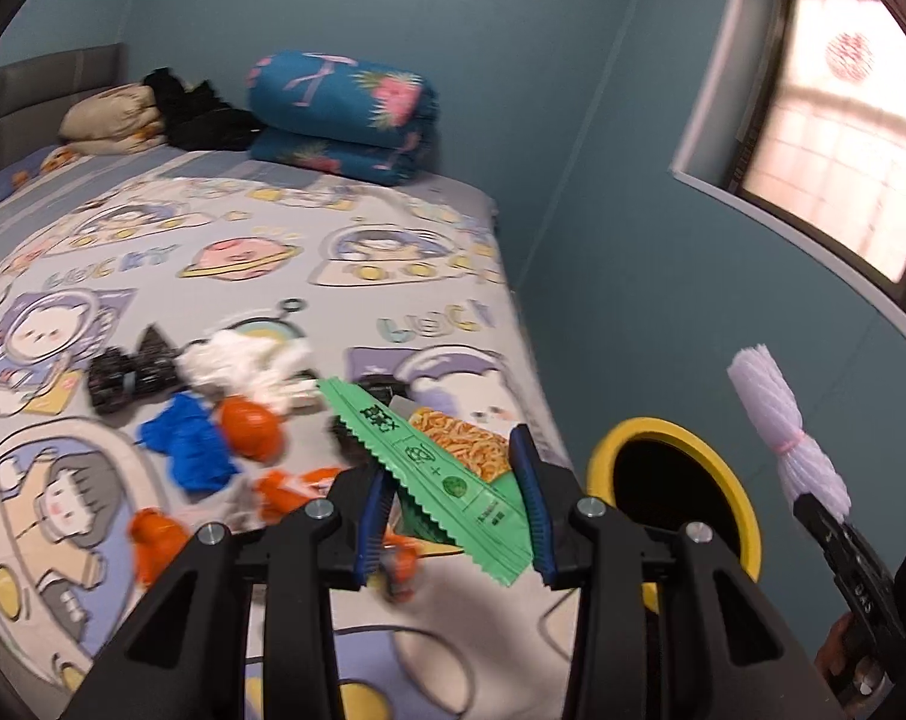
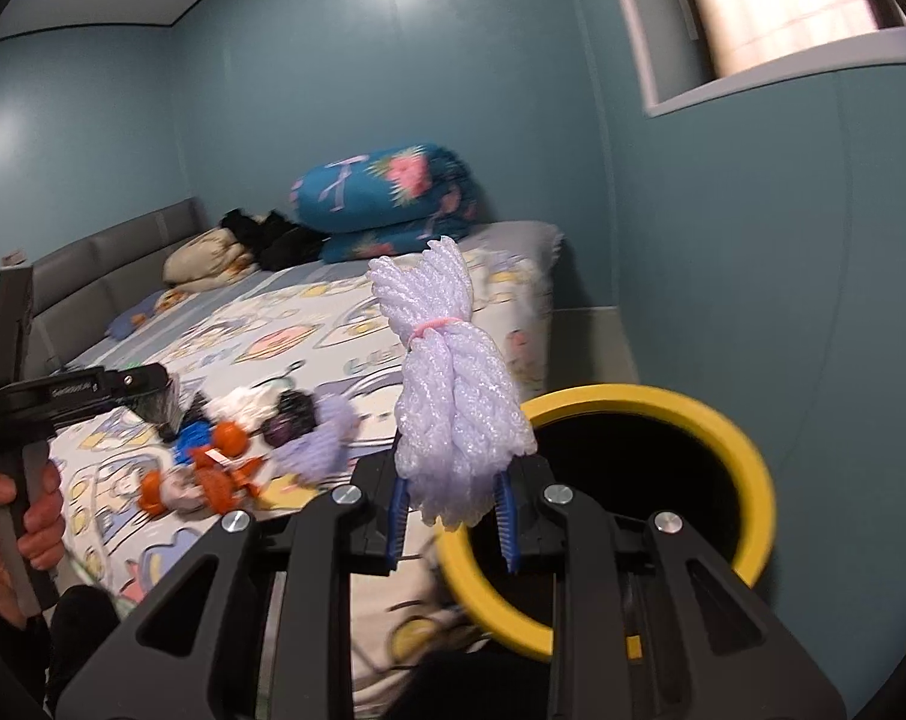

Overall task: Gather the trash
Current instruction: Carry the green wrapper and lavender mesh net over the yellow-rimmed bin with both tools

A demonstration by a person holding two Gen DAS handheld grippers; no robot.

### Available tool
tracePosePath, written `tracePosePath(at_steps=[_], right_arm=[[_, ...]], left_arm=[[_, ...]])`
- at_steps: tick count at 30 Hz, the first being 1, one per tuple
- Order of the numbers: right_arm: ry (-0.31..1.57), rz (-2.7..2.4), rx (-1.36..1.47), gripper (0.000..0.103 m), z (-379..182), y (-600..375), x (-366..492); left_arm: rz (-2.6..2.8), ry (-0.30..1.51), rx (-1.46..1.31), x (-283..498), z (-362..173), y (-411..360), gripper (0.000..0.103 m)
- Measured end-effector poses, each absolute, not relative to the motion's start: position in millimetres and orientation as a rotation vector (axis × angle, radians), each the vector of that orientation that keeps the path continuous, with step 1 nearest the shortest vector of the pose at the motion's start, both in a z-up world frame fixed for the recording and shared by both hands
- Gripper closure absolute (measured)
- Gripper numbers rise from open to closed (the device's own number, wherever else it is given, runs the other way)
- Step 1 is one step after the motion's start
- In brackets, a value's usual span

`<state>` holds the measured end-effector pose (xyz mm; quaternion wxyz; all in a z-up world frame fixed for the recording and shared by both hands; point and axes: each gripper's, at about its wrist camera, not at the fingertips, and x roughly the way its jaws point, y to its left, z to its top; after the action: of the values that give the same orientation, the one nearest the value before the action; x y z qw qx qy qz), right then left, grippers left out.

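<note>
Well, left wrist view: one left gripper (image 1: 459, 510) is clamped on one green snack wrapper (image 1: 429, 468) with a printed noodle picture, held above the bed's near corner.
Trash on bed, left view: one white crumpled bag (image 1: 243, 369), one black crinkled wrapper (image 1: 132, 375), one blue crumpled piece (image 1: 192, 444), and about three orange scraps (image 1: 249, 423), blurred, so the count is rough.
Bin, left view: one yellow-rimmed bin (image 1: 726, 480) stands just beside the bed, to the right of the held wrapper, with its mouth dark.
Right gripper, left view: at the far right the right gripper (image 1: 813, 498) grips one bundle of white foam netting (image 1: 777, 426), tied with a pink band, above and right of the bin.
Surroundings, left view: one cartoon-print bed (image 1: 213, 252), one folded blue quilt (image 1: 345, 114) at the far end, one dark heap of clothes (image 1: 198, 114), one window (image 1: 843, 132).
Right wrist view: the right gripper (image 2: 453, 516) pinches the lower end of the foam netting (image 2: 453, 396), which stands upright and hides part of the bed behind it.
Bin, right view: the yellow rim (image 2: 753, 480) sits directly behind and below the bundle.
Left side, right view: one hand (image 2: 27, 516) holds the left gripper's handle; its jaws are blurred here.
Trash, right view: the mixed pile (image 2: 225, 456) lies on the bed between the two grippers, with one lilac netting piece (image 2: 327, 438) near it.
</note>
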<state>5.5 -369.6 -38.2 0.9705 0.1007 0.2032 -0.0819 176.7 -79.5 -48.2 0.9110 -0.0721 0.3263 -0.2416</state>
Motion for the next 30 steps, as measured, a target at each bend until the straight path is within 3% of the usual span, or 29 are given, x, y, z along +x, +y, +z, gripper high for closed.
tracePosePath(at_steps=[17, 30], right_arm=[[0.454, -0.366, 0.241, 0.08, -65, -428, 9], [0.54, -0.397, 0.295, 0.08, -101, -456, 26]], left_arm=[[-0.773, 0.702, -0.049, 183, -59, -237, 0.067], [-0.841, 0.781, -0.009, 185, -91, -296, 0.067]])
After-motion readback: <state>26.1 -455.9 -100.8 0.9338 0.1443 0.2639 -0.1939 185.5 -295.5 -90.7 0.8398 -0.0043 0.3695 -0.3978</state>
